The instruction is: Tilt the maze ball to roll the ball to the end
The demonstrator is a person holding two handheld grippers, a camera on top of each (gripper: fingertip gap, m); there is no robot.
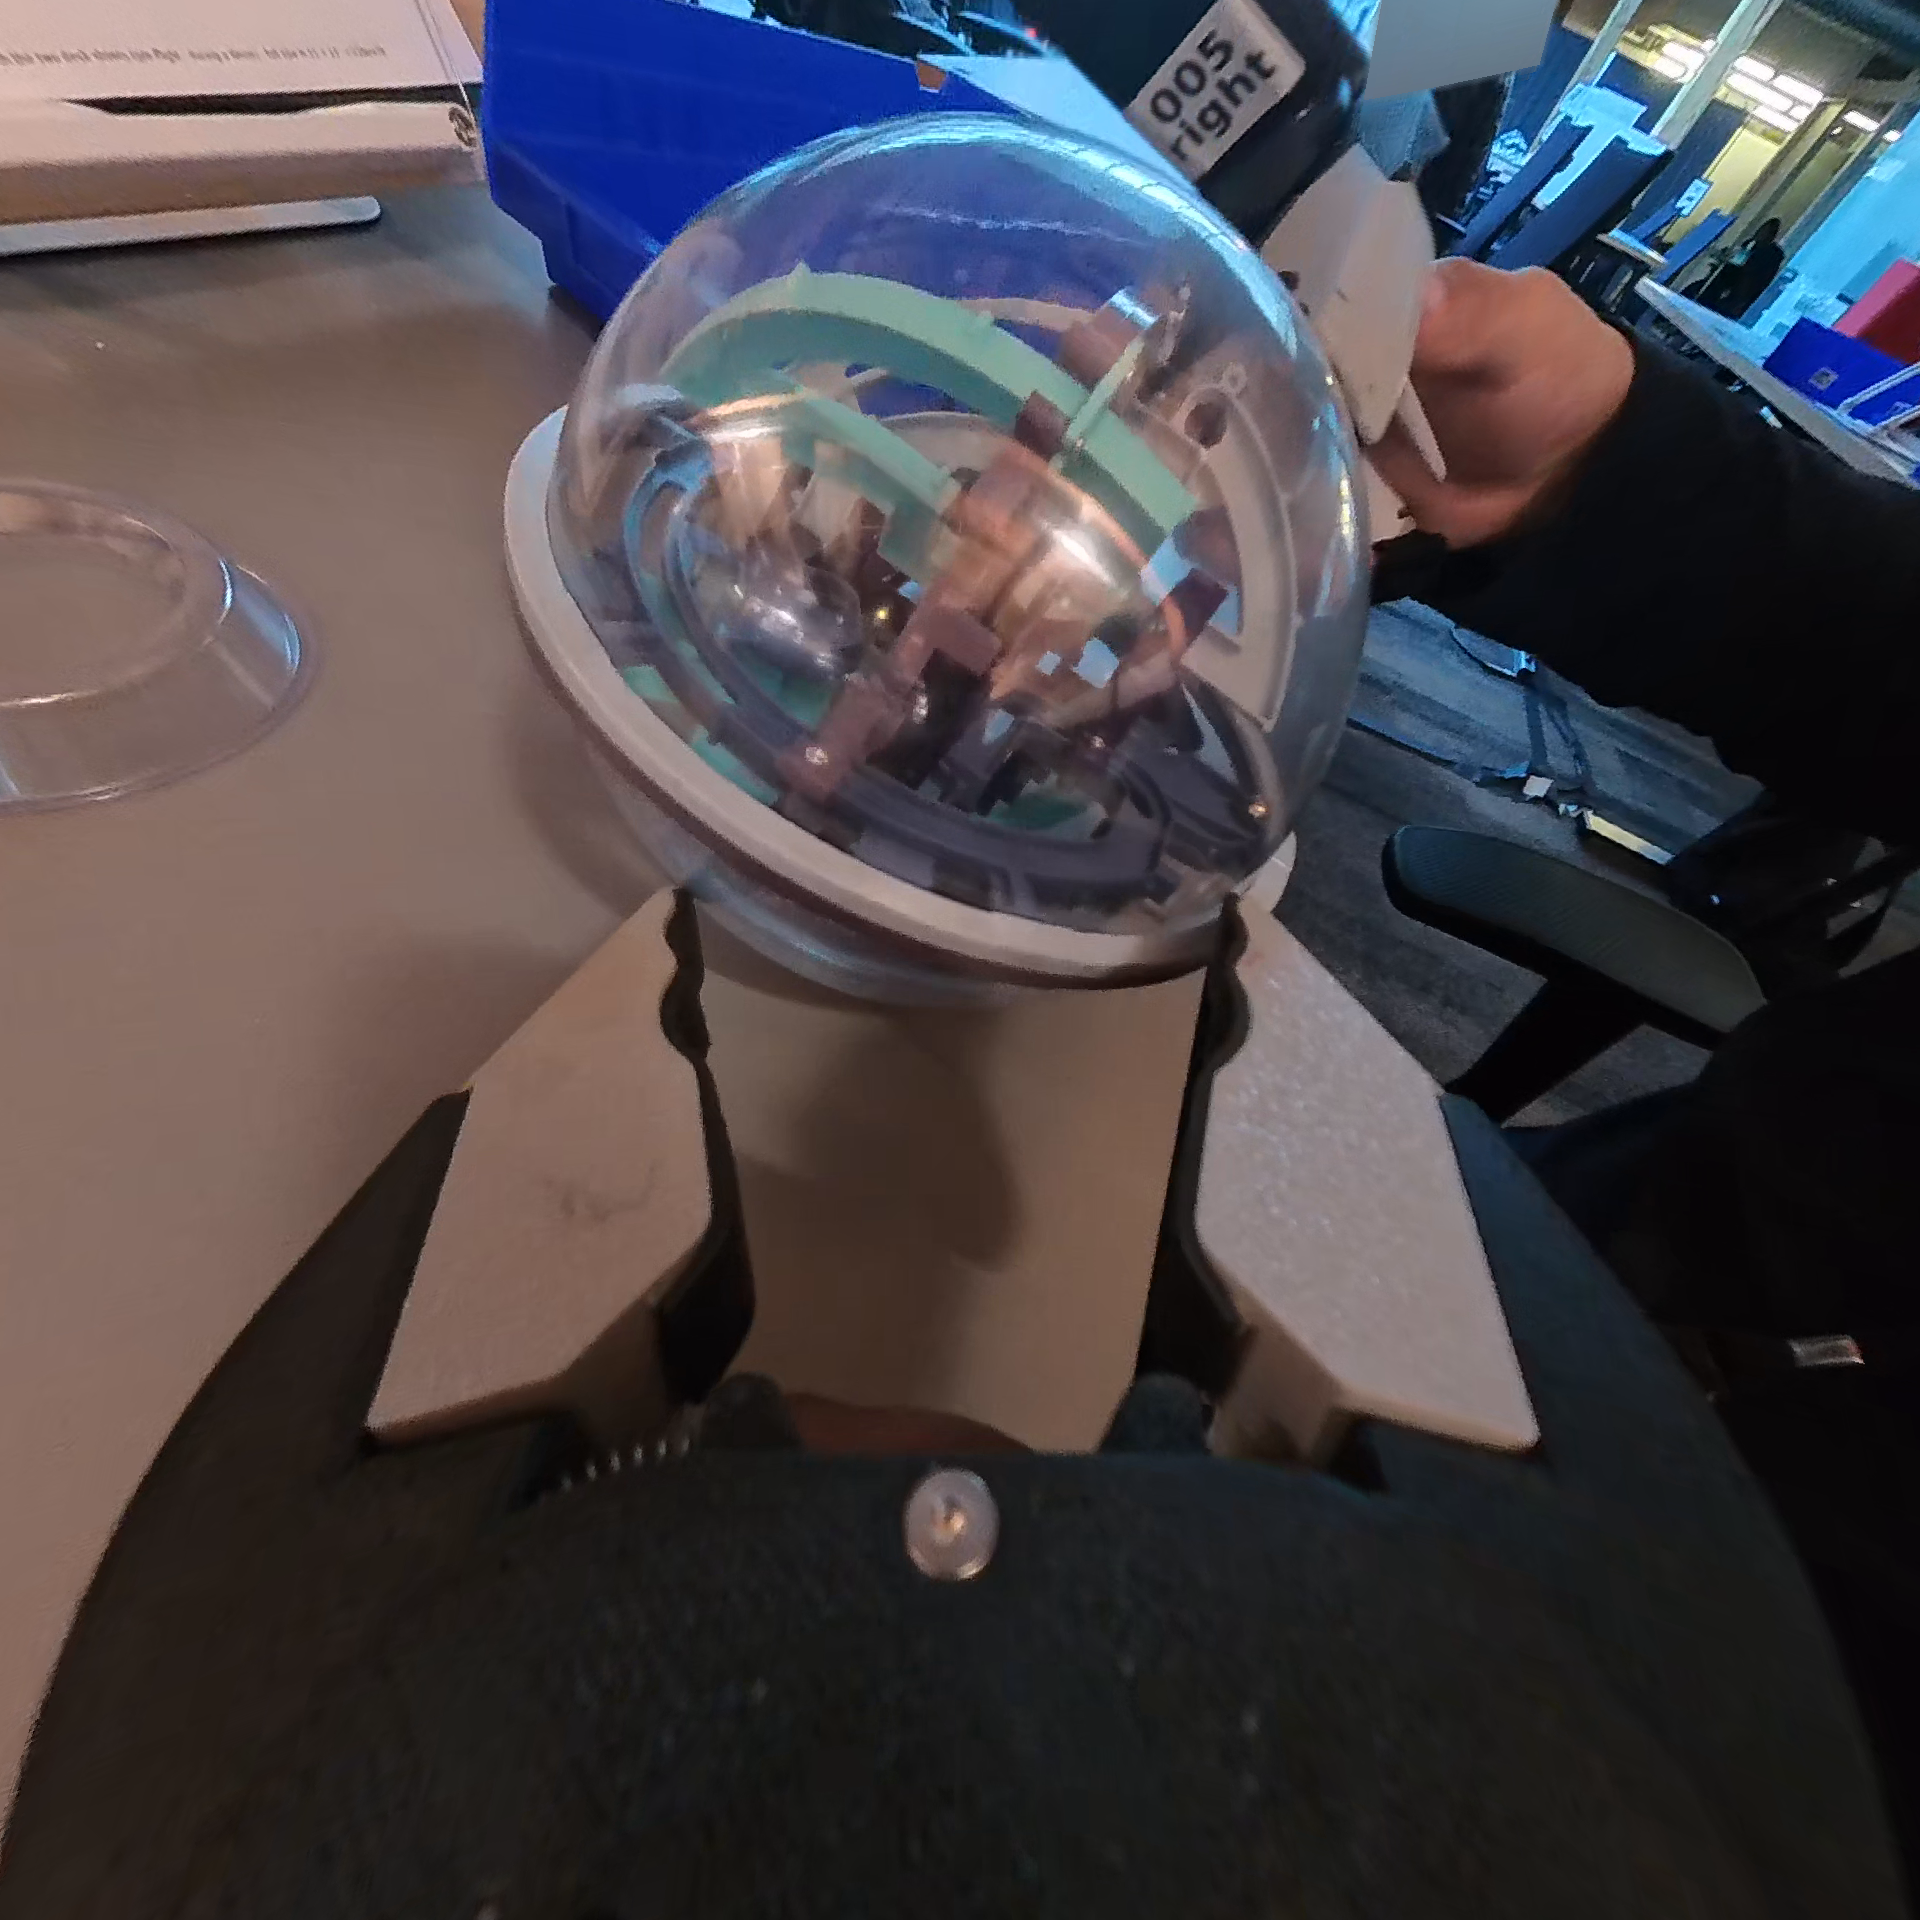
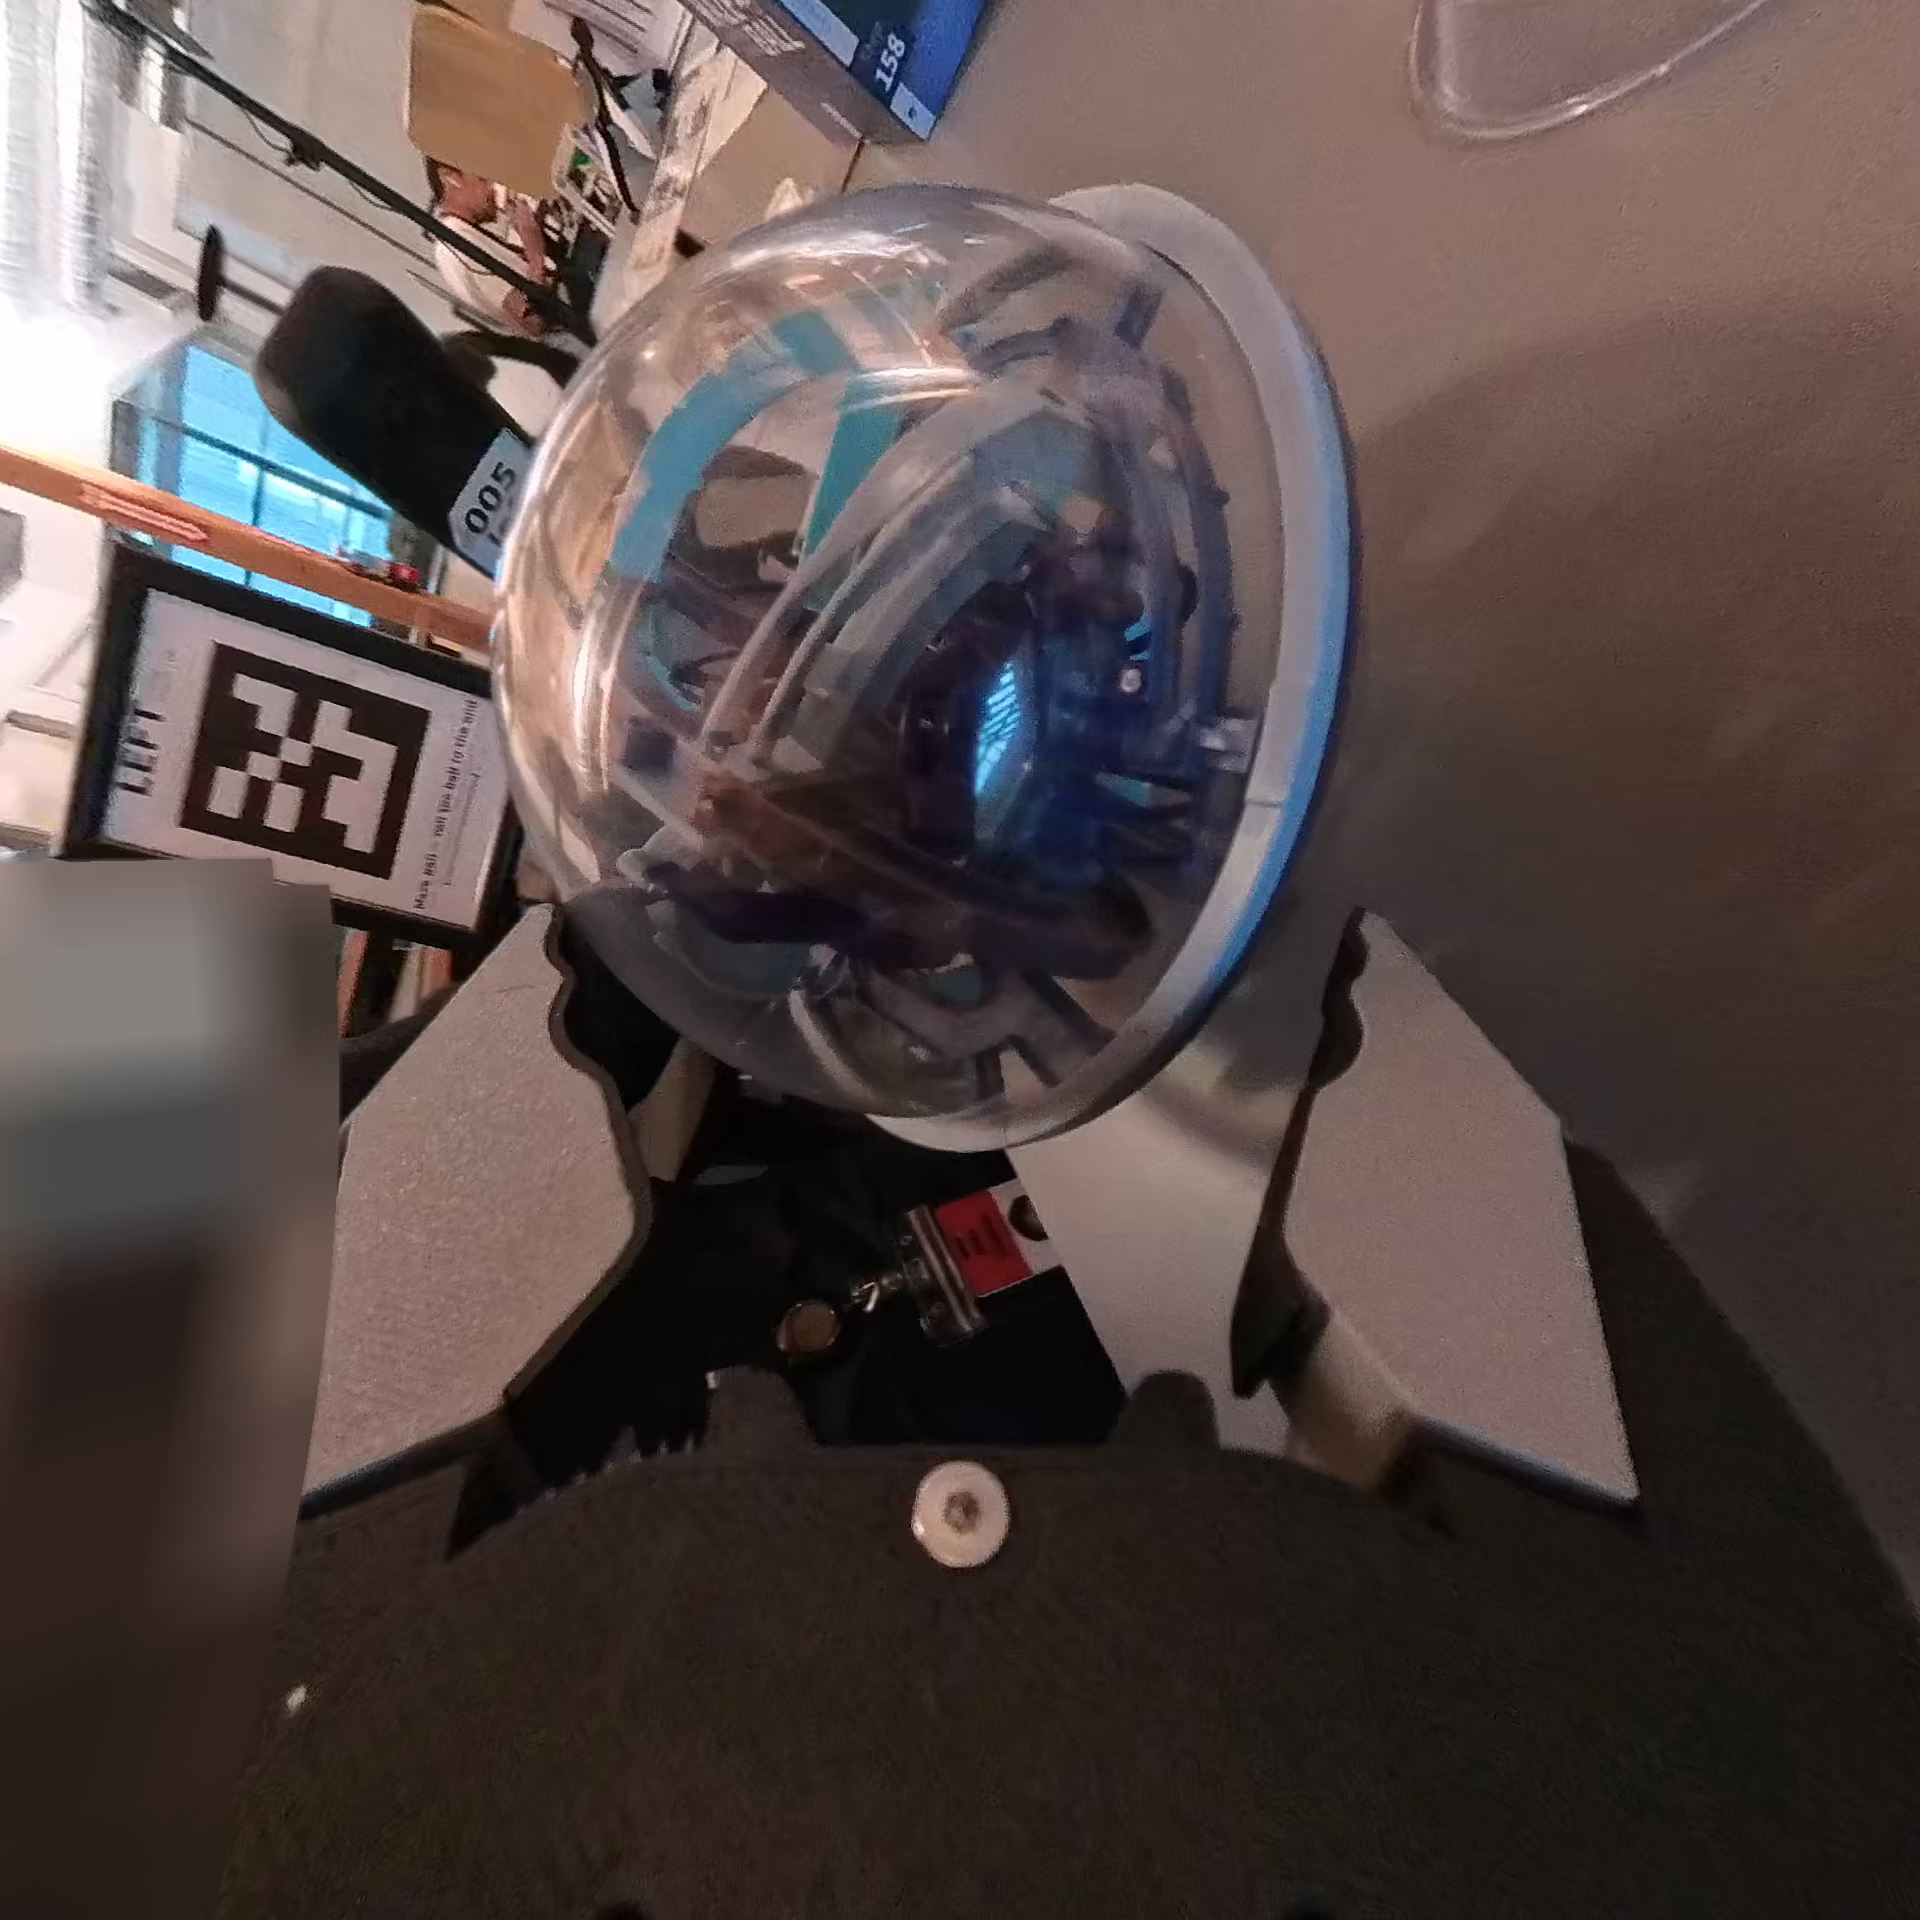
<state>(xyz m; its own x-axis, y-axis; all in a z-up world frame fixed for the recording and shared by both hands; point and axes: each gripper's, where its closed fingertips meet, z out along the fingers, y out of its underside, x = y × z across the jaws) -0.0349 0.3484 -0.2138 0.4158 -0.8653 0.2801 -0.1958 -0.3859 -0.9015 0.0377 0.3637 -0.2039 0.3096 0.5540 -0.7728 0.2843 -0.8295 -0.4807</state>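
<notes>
The maze ball [image 1: 935,520] is a clear sphere with a white rim around its middle and green, brown and dark tracks inside. It is held tilted above the grey table [image 1: 260,1039]. My left gripper [image 1: 956,920] clamps its lower side, with both fingertips against the rim. My right gripper [image 2: 951,935] clamps the maze ball [image 2: 914,644] from the other side. The right gripper [image 1: 1351,291], held by a hand [image 1: 1507,395], also shows behind the ball in the left wrist view. I cannot pick out the small rolling ball inside.
A clear plastic dish [image 1: 125,665] lies on the table to the left and also shows in the right wrist view [image 2: 1558,62]. A blue bin [image 1: 644,135] and a white box [image 1: 208,94] stand behind. A dark chair [image 1: 1558,935] is on the right. A marker sheet [image 2: 301,748] stands beyond.
</notes>
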